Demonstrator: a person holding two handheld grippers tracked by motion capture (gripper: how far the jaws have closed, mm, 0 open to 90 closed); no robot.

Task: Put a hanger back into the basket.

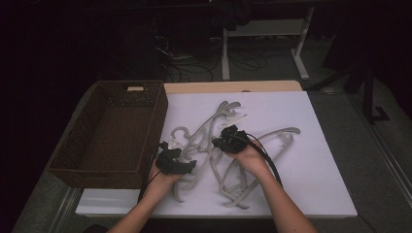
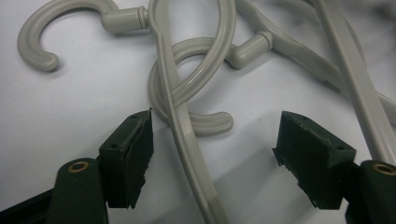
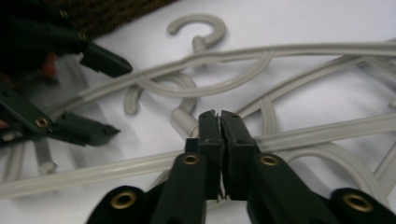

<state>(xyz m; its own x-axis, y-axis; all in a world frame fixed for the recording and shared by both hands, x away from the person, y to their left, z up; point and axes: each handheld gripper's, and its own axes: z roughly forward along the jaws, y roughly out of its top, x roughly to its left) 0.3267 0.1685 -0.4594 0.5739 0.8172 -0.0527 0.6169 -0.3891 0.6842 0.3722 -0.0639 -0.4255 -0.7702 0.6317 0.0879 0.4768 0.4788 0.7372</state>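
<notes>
The pile of grey hangers [image 1: 228, 150] lies on the white board [image 1: 320, 165], right of the wicker basket [image 1: 111, 131]. The left gripper [image 2: 212, 154] stands open around one hanger arm [image 2: 187, 144] — not yet pinching. The right gripper [image 3: 219, 135] is closed, and I see nothing between its jaws. Step in hand: taking a hanger. Next, I think, the left jaws must close before lifting toward the basket.

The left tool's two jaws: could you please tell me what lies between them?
In the left gripper view, one grey hanger arm runs over the white tabletop between the open left tool jaws, touching neither pad.
</notes>
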